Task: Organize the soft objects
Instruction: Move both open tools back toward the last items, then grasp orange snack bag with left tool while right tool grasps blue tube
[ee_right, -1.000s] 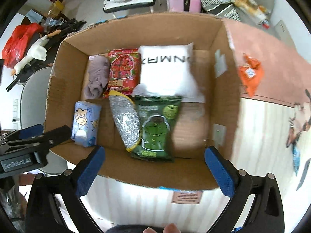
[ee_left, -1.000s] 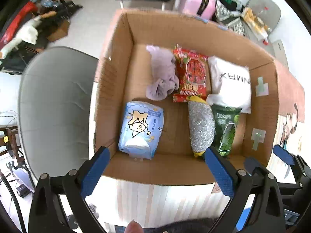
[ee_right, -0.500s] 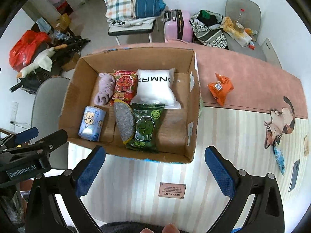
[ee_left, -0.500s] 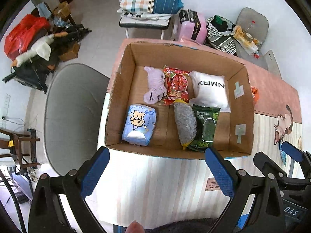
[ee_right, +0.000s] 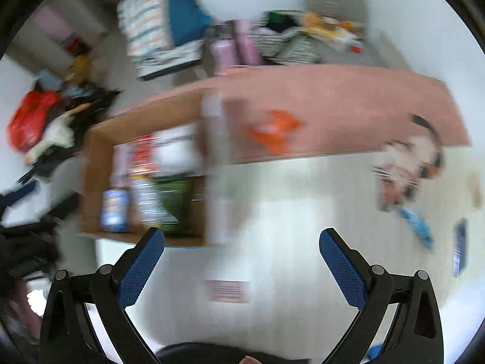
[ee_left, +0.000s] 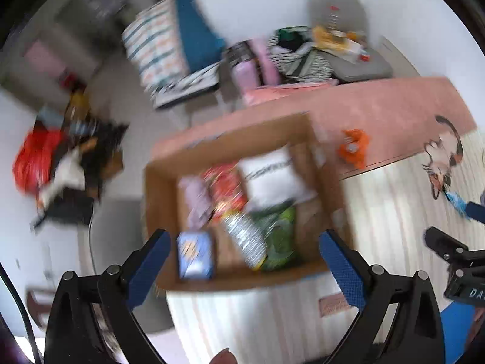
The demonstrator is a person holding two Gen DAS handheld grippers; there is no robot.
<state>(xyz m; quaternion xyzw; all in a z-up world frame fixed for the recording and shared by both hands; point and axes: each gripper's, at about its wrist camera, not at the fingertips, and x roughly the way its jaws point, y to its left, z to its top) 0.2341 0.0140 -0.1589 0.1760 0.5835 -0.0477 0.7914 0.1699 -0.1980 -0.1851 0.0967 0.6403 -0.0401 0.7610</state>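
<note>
Cardboard box (ee_left: pixel 160 206) holds 6 soft items; orange packet (ee_left: pixel 353 148) lies beside it. Left gripper (ee_left: pixel 242 253) and right gripper (ee_right: pixel 242 250) both gape wide, holding nothing.

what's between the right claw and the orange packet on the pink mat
Nothing visible. The right claw is open over bare striped table, and the orange packet lies alone on the pink mat; the cardboard box sits off to the left.

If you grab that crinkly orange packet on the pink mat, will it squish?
Probably yes. The crumpled orange packet looks like thin wrapper with folded corners, so it should crush and flop rather than hold shape. It is small and lies flat on the pink mat, so likely light and won't roll.
</note>
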